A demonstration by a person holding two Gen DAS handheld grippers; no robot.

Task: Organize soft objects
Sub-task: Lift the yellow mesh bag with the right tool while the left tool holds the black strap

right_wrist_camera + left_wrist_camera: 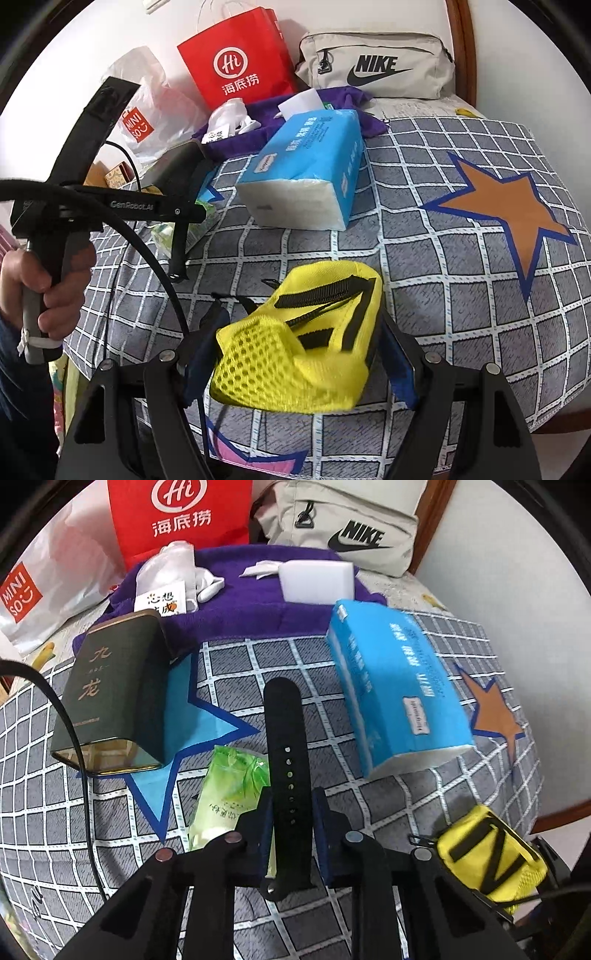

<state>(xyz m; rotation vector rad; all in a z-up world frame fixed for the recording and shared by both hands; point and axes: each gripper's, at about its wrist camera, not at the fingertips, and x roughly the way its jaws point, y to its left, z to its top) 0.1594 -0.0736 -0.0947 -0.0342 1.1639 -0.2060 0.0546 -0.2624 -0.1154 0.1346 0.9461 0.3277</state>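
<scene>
My left gripper [291, 812] is shut on a black watch strap [284, 738] that sticks out forward above the grey checked bed cover; the strap also hangs from it in the right wrist view [179, 243]. My right gripper [299, 350] is shut on a yellow mesh pouch [295, 343] with black straps, held just above the cover; the pouch also shows in the left wrist view [487, 853]. A blue tissue pack [395, 690] lies ahead on the cover and shows in the right wrist view [306, 166] too. A green wipes packet [229, 794] lies under the strap.
A dark green tin box [110, 690] lies at left. A purple towel [240, 602] at the back holds a white sponge [317, 581] and a clear bag [166, 579]. Behind stand a red paper bag [240, 59], a Nike bag [376, 66] and a Miniso bag [140, 122].
</scene>
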